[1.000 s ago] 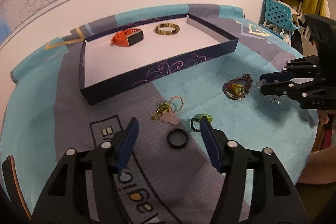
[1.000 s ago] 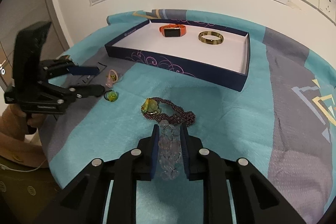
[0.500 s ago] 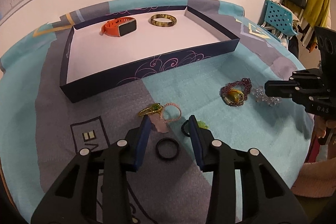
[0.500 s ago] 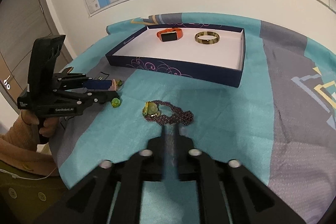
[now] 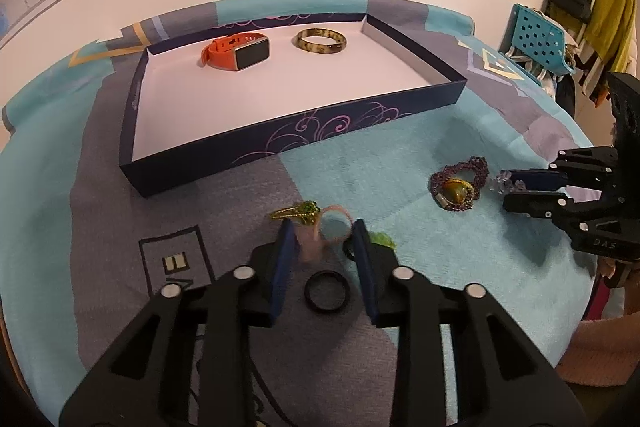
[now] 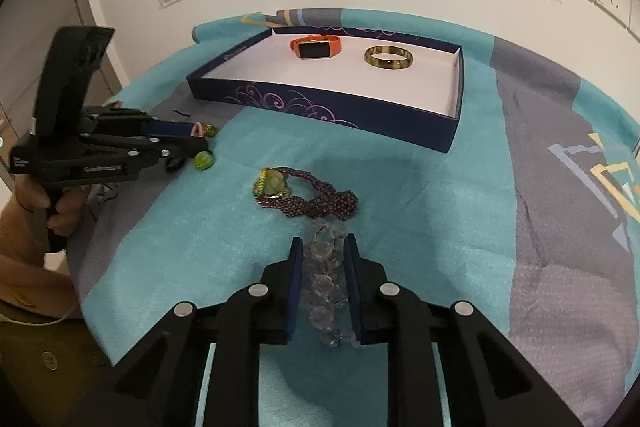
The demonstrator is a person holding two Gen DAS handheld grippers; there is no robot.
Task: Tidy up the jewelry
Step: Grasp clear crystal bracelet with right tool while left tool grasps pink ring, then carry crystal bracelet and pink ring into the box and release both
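A dark blue tray (image 5: 288, 143) (image 6: 332, 111) holds an orange watch (image 5: 236, 51) (image 6: 316, 47) and a gold bangle (image 5: 321, 41) (image 6: 389, 58). My left gripper (image 5: 322, 231) is open around a pink bracelet (image 5: 332, 227), with a black ring (image 5: 327, 291) between its fingers lower down. My right gripper (image 6: 322, 247) is partly closed around a clear crystal bracelet (image 6: 324, 279), its fingers close beside the beads. A purple beaded bracelet with a green stone (image 5: 460, 189) (image 6: 304, 195) lies between the two grippers.
A gold-green leaf brooch (image 5: 296, 211) and a green bead piece (image 5: 382, 239) (image 6: 203, 159) lie by the left fingers. The table has a teal and grey cloth (image 6: 440, 211). A blue chair (image 5: 538, 41) stands at the far right, a wall behind.
My left gripper moved forward and narrowed, now straddling the pink bracelet. My right gripper, seen shut half a second ago, now has its fingers apart beside the crystal bracelet.
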